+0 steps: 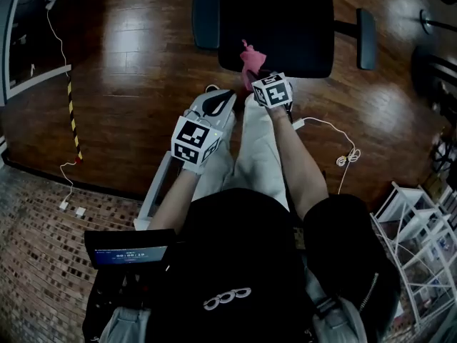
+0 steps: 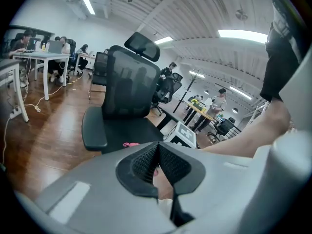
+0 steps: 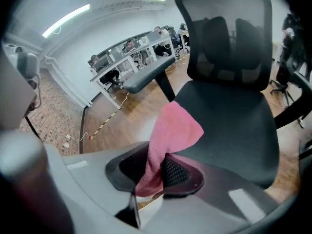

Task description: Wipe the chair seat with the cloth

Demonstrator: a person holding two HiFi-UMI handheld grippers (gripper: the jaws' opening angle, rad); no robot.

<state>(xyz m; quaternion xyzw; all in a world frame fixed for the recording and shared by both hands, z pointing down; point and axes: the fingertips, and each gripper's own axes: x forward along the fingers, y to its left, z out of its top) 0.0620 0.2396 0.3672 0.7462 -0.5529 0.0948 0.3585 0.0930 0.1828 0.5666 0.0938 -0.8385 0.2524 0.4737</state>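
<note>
A dark, glossy wooden floor (image 1: pixel 128 63) is spreading across the room, a brick-patterned strip of flooring (image 1: pixel 36 249) is bordering it at the near left, and a yellow-and-black striped tape (image 1: pixel 71 113) and a white cable (image 1: pixel 348 157) are lying on the wood. Long ceiling lights (image 2: pixel 241 33) are glowing overhead, people (image 2: pixel 22 39) are sitting at white desks (image 2: pixel 44 56) by the far wall, and a white wire rack (image 1: pixel 414 241) is standing at the lower right.

Dark wooden floor (image 1: pixel 136 56), black office chair (image 1: pixel 278 20) standing on it, white cable (image 1: pixel 348 157) lying nearby
</note>
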